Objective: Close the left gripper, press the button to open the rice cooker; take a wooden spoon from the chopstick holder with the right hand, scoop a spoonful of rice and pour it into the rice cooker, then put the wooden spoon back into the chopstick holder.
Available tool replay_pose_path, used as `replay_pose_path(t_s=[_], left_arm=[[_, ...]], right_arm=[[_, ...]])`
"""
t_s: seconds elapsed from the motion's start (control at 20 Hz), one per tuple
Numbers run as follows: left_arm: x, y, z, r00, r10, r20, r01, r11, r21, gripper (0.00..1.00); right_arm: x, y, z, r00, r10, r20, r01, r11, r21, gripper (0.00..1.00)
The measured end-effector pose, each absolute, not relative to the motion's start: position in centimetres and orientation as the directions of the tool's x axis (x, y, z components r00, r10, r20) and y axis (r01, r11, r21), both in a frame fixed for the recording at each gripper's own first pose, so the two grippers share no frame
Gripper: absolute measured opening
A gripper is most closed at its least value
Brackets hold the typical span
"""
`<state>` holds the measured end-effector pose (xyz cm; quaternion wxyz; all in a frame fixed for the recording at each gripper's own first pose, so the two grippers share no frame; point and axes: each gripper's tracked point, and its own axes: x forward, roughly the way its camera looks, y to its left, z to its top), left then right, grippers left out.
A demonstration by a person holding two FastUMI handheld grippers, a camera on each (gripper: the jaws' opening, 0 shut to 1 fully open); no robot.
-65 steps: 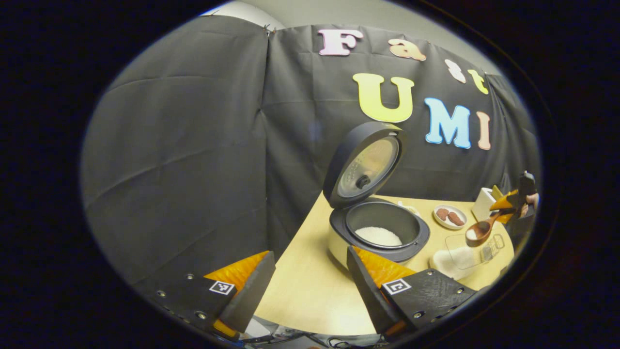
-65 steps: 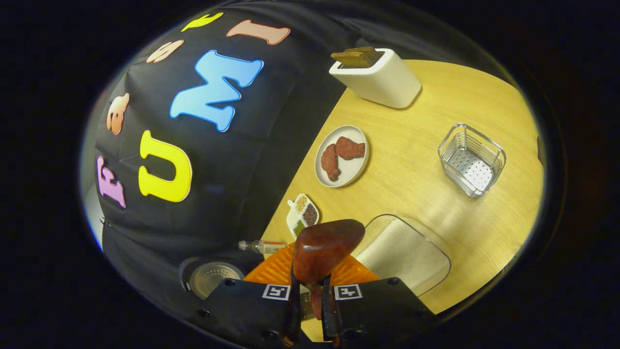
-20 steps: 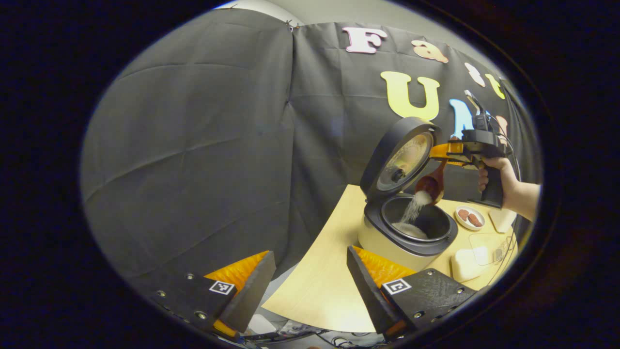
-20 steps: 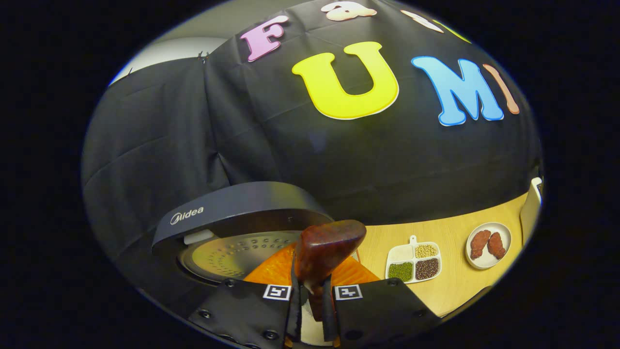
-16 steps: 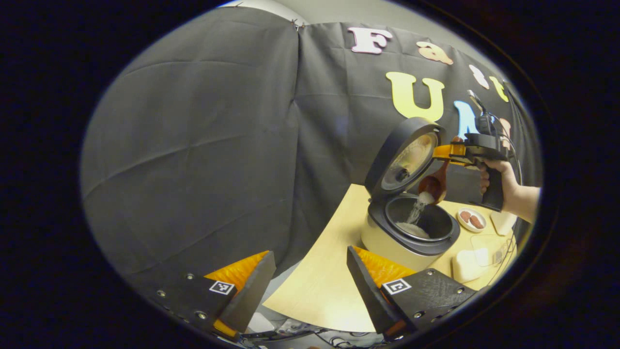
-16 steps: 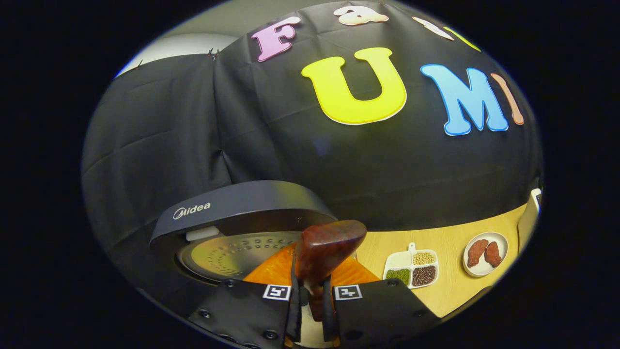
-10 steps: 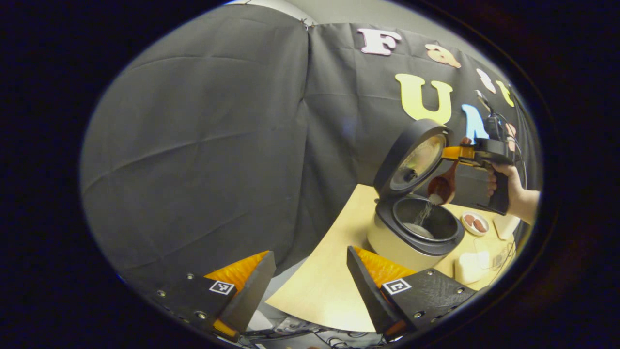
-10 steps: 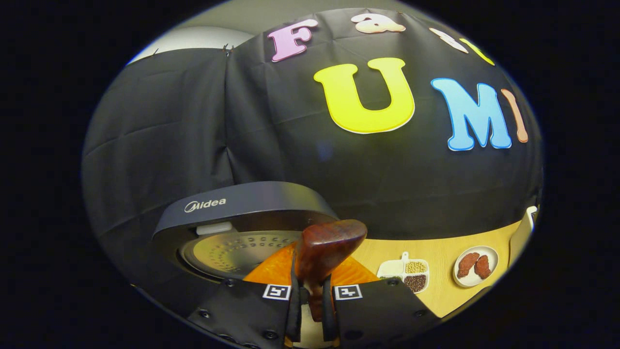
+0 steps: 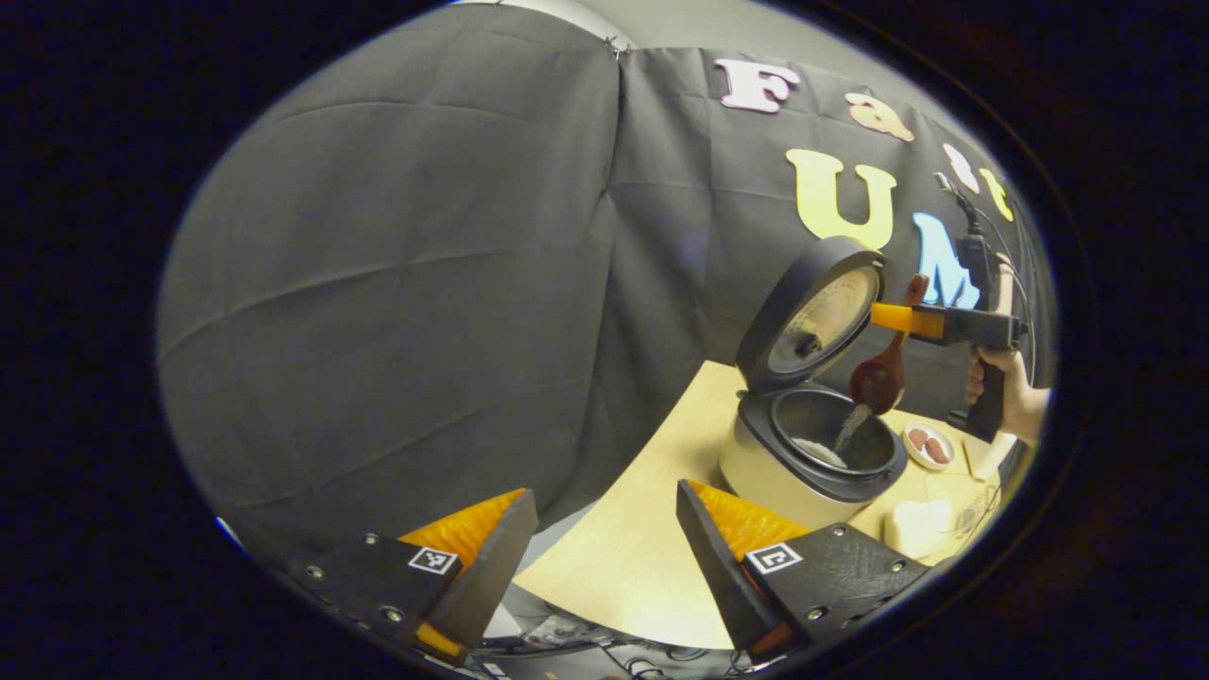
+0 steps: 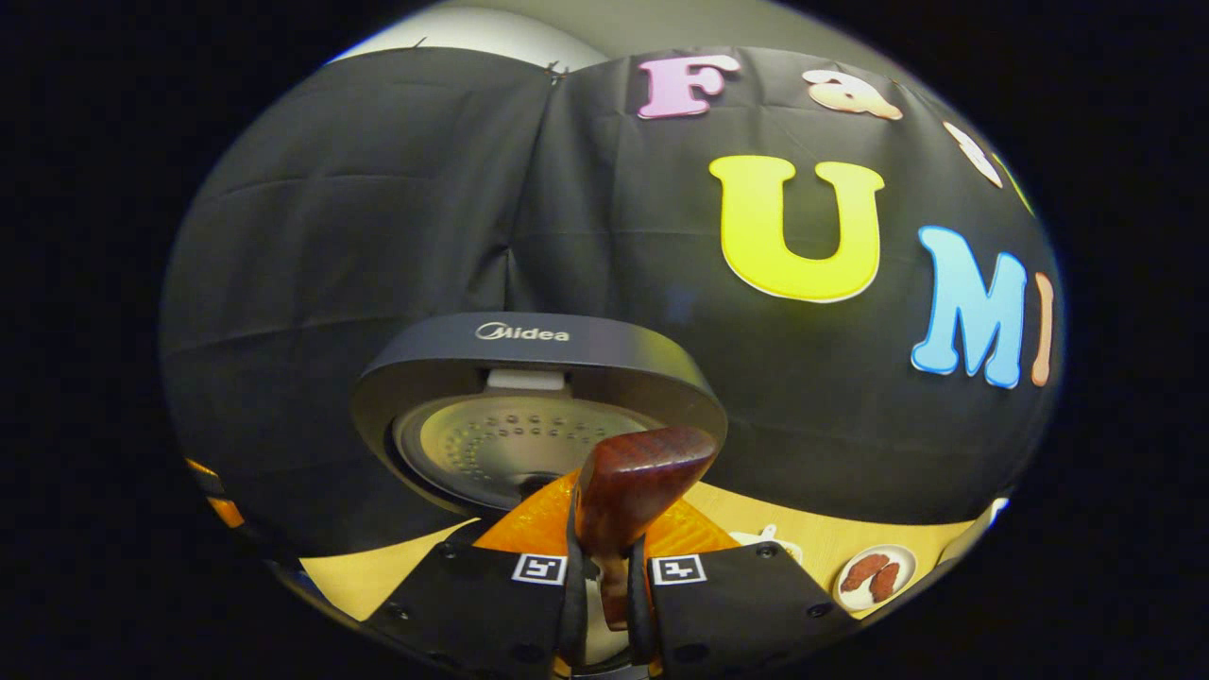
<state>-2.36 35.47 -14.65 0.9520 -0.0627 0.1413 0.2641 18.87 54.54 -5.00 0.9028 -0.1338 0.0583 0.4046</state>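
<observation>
Since the earlier frames, the wooden spoon (image 9: 878, 373) has tipped from a level carry over the clear rice container to a steep, bowl-down tilt above the rice cooker (image 9: 808, 453), and the thick fall of rice has thinned to a narrow trickle (image 9: 847, 430) into the inner pot. The left gripper view has also swung, so the cooker now sits farther toward its right edge.

Right gripper (image 10: 604, 576): fingers narrow, clamped on the spoon's handle, whose butt end (image 10: 642, 482) rises straight ahead of the fingertips. Beyond it stands the raised lid (image 10: 538, 406), inner plate facing the camera. In the left gripper view a hand (image 9: 1006, 392) holds this gripper level, above and behind the pot.

Left gripper (image 9: 600, 557): fingers wide apart, holding nothing, hanging ahead of the table's near edge (image 9: 614, 586); the cooker lies beyond its right finger.

A small plate (image 10: 874, 576) lies past the right finger in the right gripper view.

Reading (a judgement): the pour is nearly spent, so the scoop-and-pour step is close to done. What remains is to level the spoon, carry it clear of the lid, and return it to the chopstick holder.
</observation>
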Motion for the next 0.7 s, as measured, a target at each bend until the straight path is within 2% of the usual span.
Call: replay_pose_path(t_s=[0.25, 0.35, 0.4, 0.7], left_arm=[[-2.1, 32.4, -15.8, 0.833, 0.452, -0.319, -0.493, 0.868, -0.056, 0.95], [-1.9, 31.5, -16.1, 0.838, 0.438, -0.324, -0.478, 0.877, -0.053, 0.95], [-1.7, 30.9, -16.0, 0.841, 0.431, -0.326, -0.471, 0.881, -0.052, 0.95], [-0.5, 27.6, -15.5, 0.859, 0.398, -0.322, -0.433, 0.900, -0.045, 0.95]], right_arm=[[17.3, 54.3, -5.3, 0.635, 0.738, -0.228, -0.762, 0.549, -0.342, 0.19], [16.5, 53.9, -5.0, 0.627, 0.749, -0.214, -0.762, 0.532, -0.369, 0.15], [16.3, 53.5, -4.5, 0.635, 0.744, -0.211, -0.754, 0.536, -0.379, 0.19], [16.6, 47.4, 0.1, 0.692, 0.704, -0.157, -0.717, 0.647, -0.261, 0.19]])
